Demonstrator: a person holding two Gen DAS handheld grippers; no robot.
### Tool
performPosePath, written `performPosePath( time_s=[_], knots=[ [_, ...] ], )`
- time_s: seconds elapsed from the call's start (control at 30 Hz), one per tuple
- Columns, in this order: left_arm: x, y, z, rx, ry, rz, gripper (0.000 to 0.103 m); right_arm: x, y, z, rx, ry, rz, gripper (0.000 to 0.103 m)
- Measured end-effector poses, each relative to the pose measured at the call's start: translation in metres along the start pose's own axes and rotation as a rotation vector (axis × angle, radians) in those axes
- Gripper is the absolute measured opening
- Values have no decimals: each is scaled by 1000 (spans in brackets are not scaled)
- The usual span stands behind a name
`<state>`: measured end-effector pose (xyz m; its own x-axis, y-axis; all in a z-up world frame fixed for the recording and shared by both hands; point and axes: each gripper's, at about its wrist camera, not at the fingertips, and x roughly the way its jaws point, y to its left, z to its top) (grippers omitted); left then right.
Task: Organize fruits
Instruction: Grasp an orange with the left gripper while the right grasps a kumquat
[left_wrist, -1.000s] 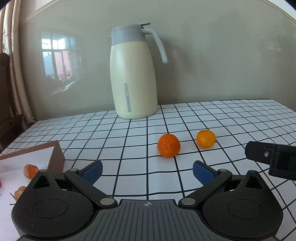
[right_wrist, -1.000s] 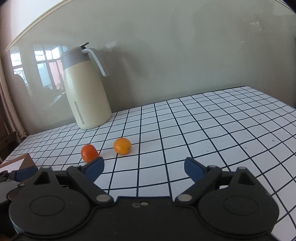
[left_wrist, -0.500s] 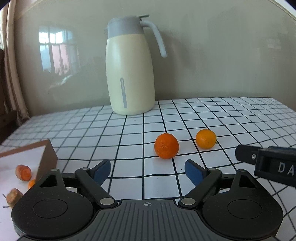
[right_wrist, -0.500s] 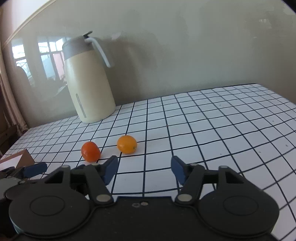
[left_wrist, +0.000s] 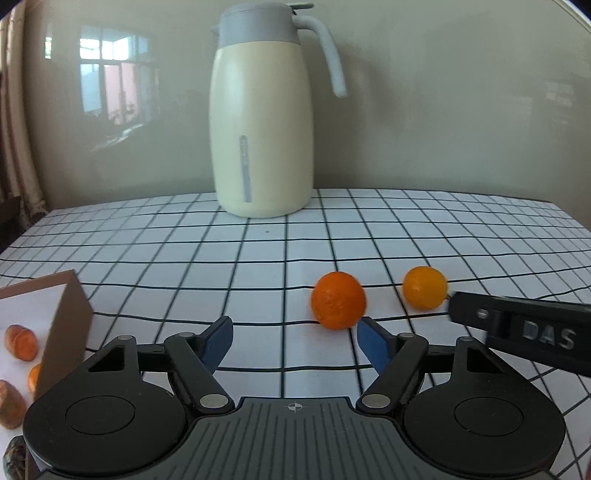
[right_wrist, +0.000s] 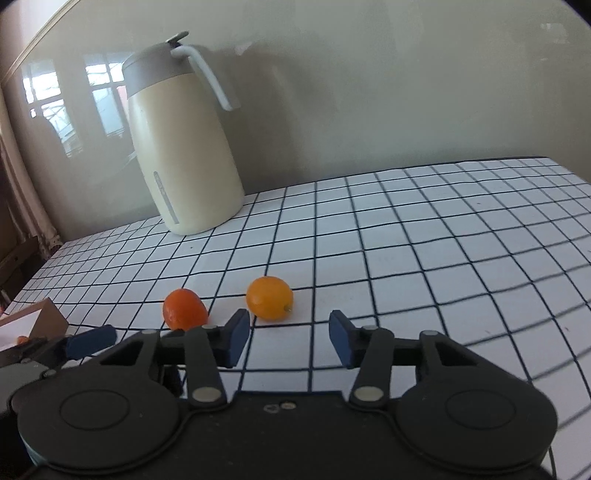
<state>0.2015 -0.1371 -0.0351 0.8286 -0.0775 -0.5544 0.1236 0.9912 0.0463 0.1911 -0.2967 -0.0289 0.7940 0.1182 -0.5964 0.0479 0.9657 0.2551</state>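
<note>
Two small citrus fruits lie on the checked tablecloth: a deep orange one (left_wrist: 338, 300) (right_wrist: 184, 308) and a lighter yellow-orange one (left_wrist: 424, 287) (right_wrist: 269, 298) to its right. My left gripper (left_wrist: 293, 338) is open and empty, its right finger just short of the deep orange fruit. My right gripper (right_wrist: 288, 334) is open and empty, just short of the lighter fruit, which sits slightly left of the gap. A brown box with a white inside (left_wrist: 62, 317) at the left holds several small fruits (left_wrist: 22, 341).
A tall cream thermos jug (left_wrist: 262, 122) (right_wrist: 181, 147) with a grey lid stands at the back by the wall. The right gripper's body (left_wrist: 524, 332) reaches into the left wrist view beside the lighter fruit. The table's left edge is near the box.
Both grippers have moved forward toward the two fruits, which now look larger and closer. The right gripper's fingers have narrowed somewhat; the left ones have also drawn in a little.
</note>
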Motion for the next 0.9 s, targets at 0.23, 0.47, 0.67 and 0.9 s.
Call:
performPosePath(
  time_s=[0.23,0.47,0.67,0.9],
  knots=[
    [2,-11,4,61,-20,-1,75,21,10,10,-55,27,29,40],
    [13,-10,5,45,2,1,75,36,10,10,-49,61,24,30],
    [22,-13,7,39,18,-7,67,40,8,11,-37,50,22,27],
    [26,-17,7,39,30,-16,45,33,0,11,-30,25,-35,27]
  ],
)
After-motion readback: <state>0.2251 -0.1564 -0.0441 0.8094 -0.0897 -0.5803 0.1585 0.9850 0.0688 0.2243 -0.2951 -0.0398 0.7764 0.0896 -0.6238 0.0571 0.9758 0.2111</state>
